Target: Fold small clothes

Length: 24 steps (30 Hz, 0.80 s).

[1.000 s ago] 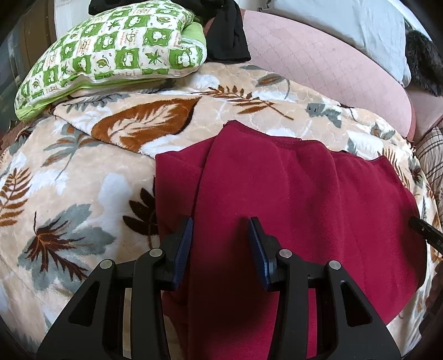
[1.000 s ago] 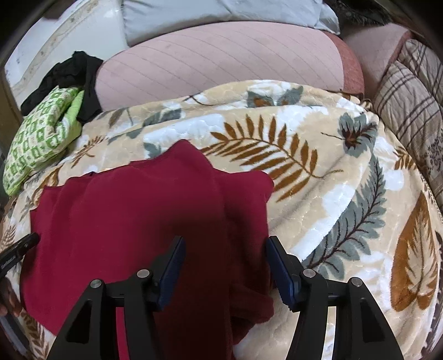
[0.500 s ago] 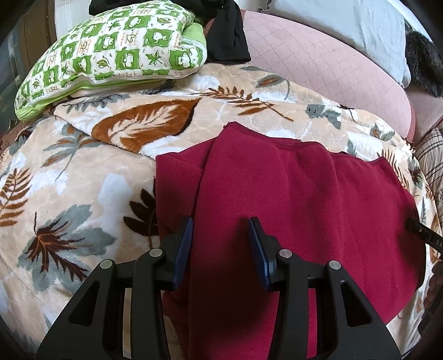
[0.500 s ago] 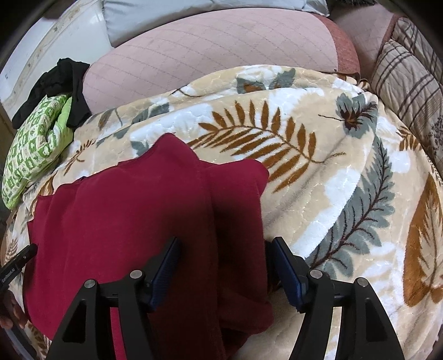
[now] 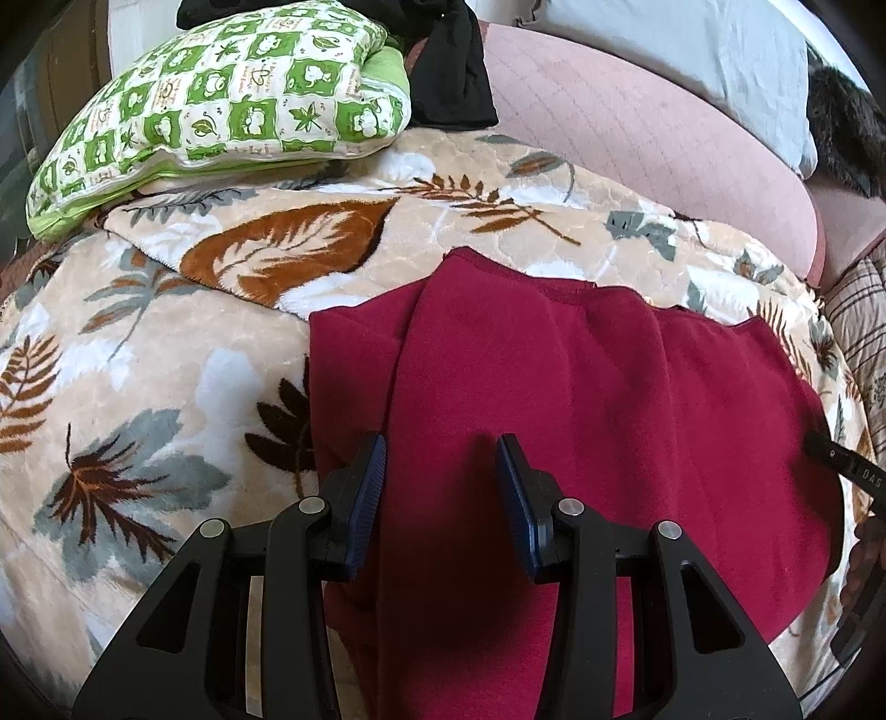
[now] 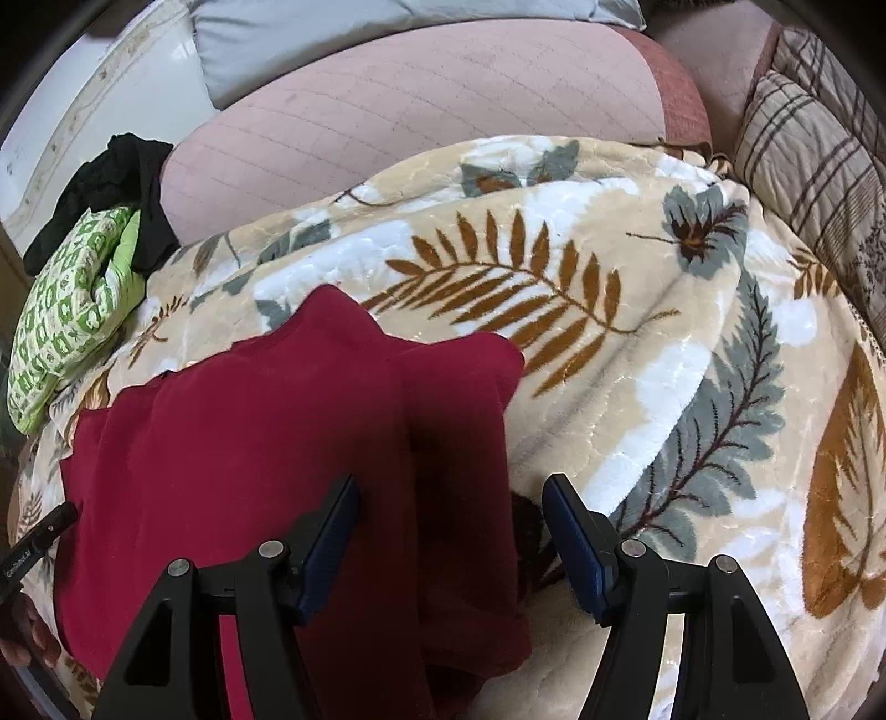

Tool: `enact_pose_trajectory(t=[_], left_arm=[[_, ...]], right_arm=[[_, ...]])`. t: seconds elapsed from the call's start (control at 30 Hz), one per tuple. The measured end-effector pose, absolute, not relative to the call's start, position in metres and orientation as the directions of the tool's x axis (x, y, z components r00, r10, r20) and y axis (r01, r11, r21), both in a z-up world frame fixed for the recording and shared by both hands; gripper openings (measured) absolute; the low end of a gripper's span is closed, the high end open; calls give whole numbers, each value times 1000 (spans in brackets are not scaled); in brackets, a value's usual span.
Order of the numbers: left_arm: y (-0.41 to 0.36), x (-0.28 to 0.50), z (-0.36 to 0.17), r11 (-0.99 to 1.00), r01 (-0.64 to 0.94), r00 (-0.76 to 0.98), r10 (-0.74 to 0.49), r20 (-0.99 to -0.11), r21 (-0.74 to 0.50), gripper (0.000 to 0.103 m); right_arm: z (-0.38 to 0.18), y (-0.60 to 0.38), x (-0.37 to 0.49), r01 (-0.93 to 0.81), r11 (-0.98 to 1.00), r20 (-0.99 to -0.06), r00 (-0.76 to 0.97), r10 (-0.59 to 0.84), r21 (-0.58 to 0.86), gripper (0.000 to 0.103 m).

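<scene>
A dark red fleece garment (image 5: 581,387) lies spread on a leaf-patterned blanket (image 5: 138,360), with its left side folded inward along a long crease. My left gripper (image 5: 440,448) hovers open over that folded left part, and the cloth lies flat beneath its blue pads. In the right wrist view, the garment (image 6: 249,432) has its right side folded in as well. My right gripper (image 6: 449,487) stands open over that right edge, one finger above the cloth and the other above the blanket (image 6: 664,360). Neither pinches cloth.
A green patterned pillow (image 5: 232,105) and a black garment (image 5: 448,72) lie at the back left. A pink quilted cushion (image 5: 637,138) and a grey pillow (image 6: 310,39) run along the back. A plaid cushion (image 6: 814,160) is at the right.
The right gripper's jaws have spread wider and it has shifted slightly over the garment's right edge. The left gripper and the cloth under it have not moved.
</scene>
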<state>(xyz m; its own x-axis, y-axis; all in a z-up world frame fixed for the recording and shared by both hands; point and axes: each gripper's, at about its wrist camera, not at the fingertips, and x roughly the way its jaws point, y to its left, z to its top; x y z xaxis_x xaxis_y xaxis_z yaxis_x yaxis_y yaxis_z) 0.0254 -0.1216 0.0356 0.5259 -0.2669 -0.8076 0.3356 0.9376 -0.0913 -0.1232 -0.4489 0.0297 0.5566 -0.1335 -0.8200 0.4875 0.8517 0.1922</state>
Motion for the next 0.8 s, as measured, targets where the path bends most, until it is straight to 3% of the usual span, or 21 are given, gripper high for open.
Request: enact_pose_trajectory(t=[0.2, 0.53, 0.8], left_arm=[[-122, 27, 33, 938, 338, 526, -260, -810, -81, 41], [-118, 28, 35, 937, 331, 518, -276, -810, -108, 41], [-109, 23, 39, 937, 328, 517, -286, -807, -122, 41]], right_arm=[[26, -455, -124, 500, 835, -813, 570, -116, 231, 72], [57, -420, -121, 430, 894, -778, 602, -181, 125, 72], [68, -336, -73, 194, 964, -783, 621, 23, 182, 72]])
